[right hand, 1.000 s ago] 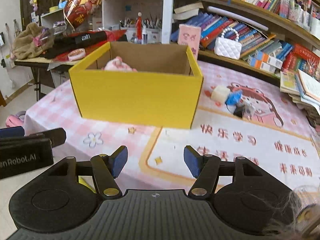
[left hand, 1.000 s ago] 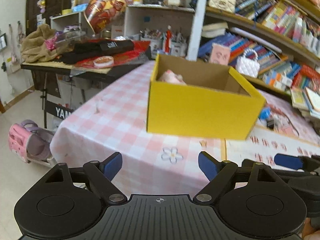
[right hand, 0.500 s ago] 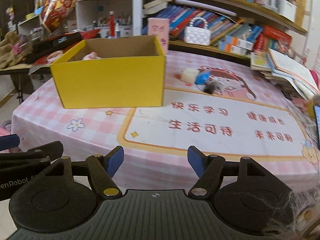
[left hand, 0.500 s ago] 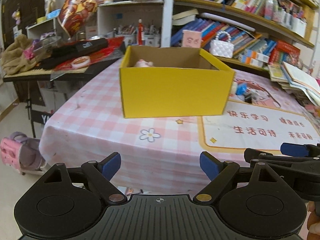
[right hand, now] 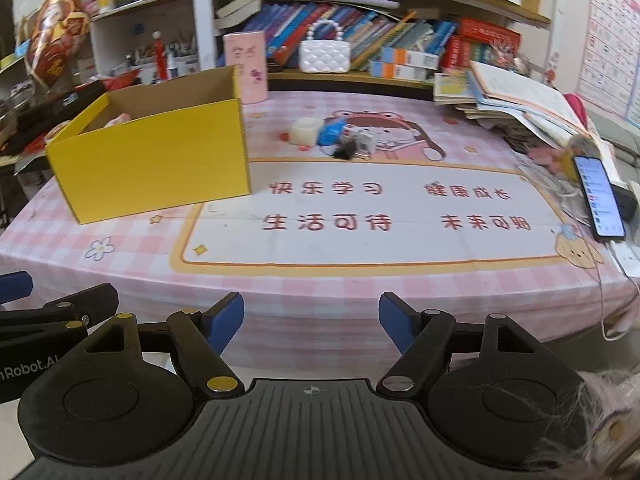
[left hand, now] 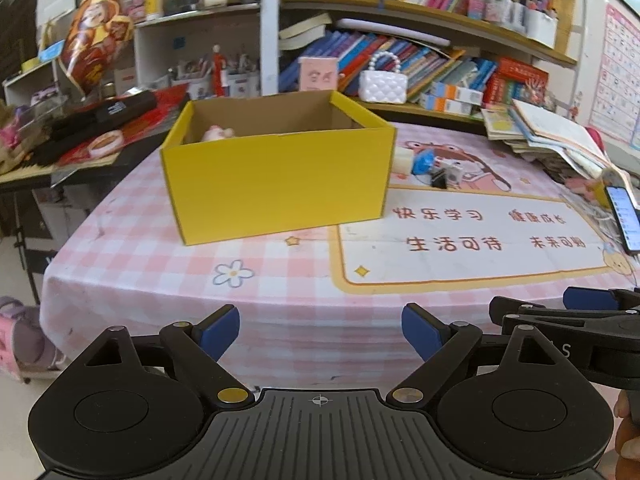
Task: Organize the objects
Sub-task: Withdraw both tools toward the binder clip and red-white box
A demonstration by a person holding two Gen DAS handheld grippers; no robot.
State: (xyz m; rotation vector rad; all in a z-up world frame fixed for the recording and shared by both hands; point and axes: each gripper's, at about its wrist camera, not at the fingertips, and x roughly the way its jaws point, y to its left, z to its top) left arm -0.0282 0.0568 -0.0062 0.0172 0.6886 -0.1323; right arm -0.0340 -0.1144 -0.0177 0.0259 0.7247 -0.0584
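Observation:
A yellow cardboard box [left hand: 280, 184] [right hand: 156, 160] stands open on the pink checked tablecloth [left hand: 160, 264], with a small pink toy [left hand: 217, 134] inside at its far left. A cluster of small items lies to the right of the box: a cream block [right hand: 306, 131], a blue piece [right hand: 332, 136], a white cube [right hand: 364, 145] and a black clip [right hand: 345, 153]. My left gripper [left hand: 320, 330] hangs open and empty off the table's near edge. My right gripper [right hand: 311, 320] is beside it with its jaws opening, nothing between them.
A phone [right hand: 600, 196] with a lit screen lies at the table's right edge beside a stack of open books [right hand: 520, 100]. A pink canister [right hand: 246, 66] and a white quilted bag [right hand: 325, 55] stand behind the box. Bookshelves fill the back; a cluttered side table [left hand: 80, 128] stands left.
Both grippers have drawn back from the box to the table's near edge and rolled level. The right gripper's jaws have spread wider. The box has stayed on the cloth.

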